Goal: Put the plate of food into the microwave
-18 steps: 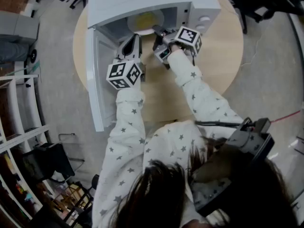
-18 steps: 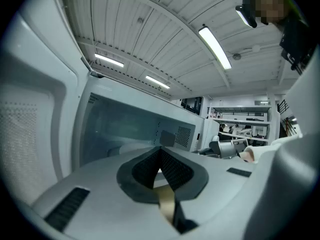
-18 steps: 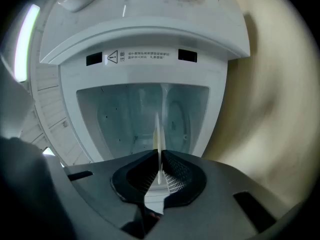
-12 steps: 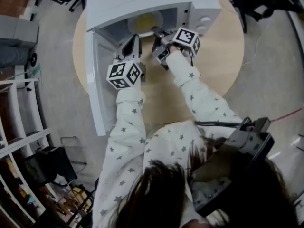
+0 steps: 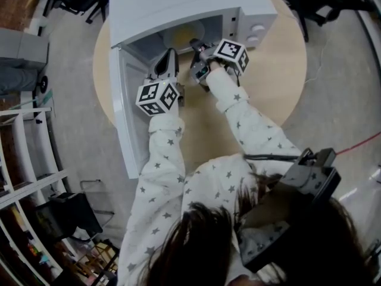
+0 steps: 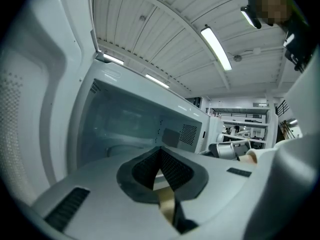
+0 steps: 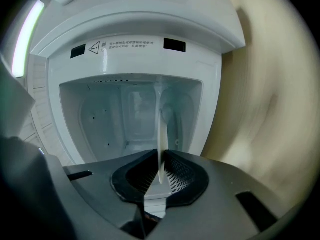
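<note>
The white round plate of yellow food [image 5: 183, 34] lies towards 12 o'clock in the head view, partly inside the open cavity of the white box-shaped microwave [image 5: 178, 5] on the round wooden tabletop [image 5: 274, 70]. The right hand-held gripper [image 5: 195, 45] pinches the plate's rim at about its 5 o'clock edge; in the right gripper view that rim stands edge-on between the pads. The left hand-held gripper [image 5: 169, 55] is pressed together on nothing, at the cavity mouth around 9 o'clock of the plate, beside the swung-open white door [image 5: 122, 118]. The plate looks stiff, smooth and breakable, and one rim pinch probably lets it sag or slip, so it should be kept level.
</note>
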`<action>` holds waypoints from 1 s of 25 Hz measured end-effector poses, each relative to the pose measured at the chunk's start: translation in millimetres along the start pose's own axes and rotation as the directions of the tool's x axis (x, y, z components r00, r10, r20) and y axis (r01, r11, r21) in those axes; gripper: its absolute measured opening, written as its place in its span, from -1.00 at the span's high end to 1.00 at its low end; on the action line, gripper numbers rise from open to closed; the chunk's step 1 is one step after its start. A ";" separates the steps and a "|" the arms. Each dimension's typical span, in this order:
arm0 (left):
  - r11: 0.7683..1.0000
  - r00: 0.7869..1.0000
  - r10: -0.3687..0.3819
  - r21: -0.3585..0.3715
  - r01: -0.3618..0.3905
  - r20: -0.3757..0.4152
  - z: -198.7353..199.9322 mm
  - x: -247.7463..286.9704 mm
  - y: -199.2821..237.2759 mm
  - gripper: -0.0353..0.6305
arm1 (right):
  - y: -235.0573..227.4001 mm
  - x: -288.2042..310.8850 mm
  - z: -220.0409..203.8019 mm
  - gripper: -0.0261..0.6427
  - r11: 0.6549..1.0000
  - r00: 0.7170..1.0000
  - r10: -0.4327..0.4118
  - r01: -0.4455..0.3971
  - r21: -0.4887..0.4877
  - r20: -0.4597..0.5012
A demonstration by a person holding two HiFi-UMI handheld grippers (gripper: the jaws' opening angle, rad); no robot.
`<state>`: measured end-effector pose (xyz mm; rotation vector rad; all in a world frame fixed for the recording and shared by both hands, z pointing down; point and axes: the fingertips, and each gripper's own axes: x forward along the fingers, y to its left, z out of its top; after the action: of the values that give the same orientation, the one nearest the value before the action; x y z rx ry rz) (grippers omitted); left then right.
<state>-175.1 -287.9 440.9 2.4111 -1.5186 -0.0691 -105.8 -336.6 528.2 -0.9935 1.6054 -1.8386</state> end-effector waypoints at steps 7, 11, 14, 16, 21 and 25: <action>1.000 1.000 -0.002 -0.006 0.002 -0.002 1.3 -2.5 -0.3 0.89 | 1.2 3.1 -0.4 0.85 0.999 0.999 -0.031 0.031 -0.043 -0.005; 1.000 1.000 0.001 -0.009 -0.001 -0.001 0.8 -2.3 3.3 0.89 | 4.0 6.6 -3.0 0.85 0.995 0.999 -0.033 0.030 -0.095 -0.024; 1.000 1.000 0.002 -0.011 -0.002 0.000 0.9 -2.1 3.5 0.89 | 6.0 5.8 1.8 0.85 0.992 1.000 -0.018 0.017 -0.124 -0.005; 1.000 1.000 0.003 -0.013 -0.003 0.001 1.2 -2.2 4.3 0.89 | 9.5 5.0 7.2 0.68 0.988 1.000 -0.006 0.009 -0.152 0.017; 1.000 1.000 0.004 -0.016 -0.004 0.005 1.9 -2.0 6.3 0.89 | 16.8 7.7 14.0 0.34 0.988 0.999 0.029 -0.023 -0.150 0.039; 1.000 1.000 0.001 -0.016 -0.001 0.006 2.6 -2.8 5.7 0.89 | 19.7 8.5 16.4 0.08 0.978 0.999 0.010 -0.001 -0.207 0.041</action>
<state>-181.9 -288.3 439.7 2.3998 -1.5168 -0.0881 -99.9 -356.8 511.2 -1.1071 1.7991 -1.6599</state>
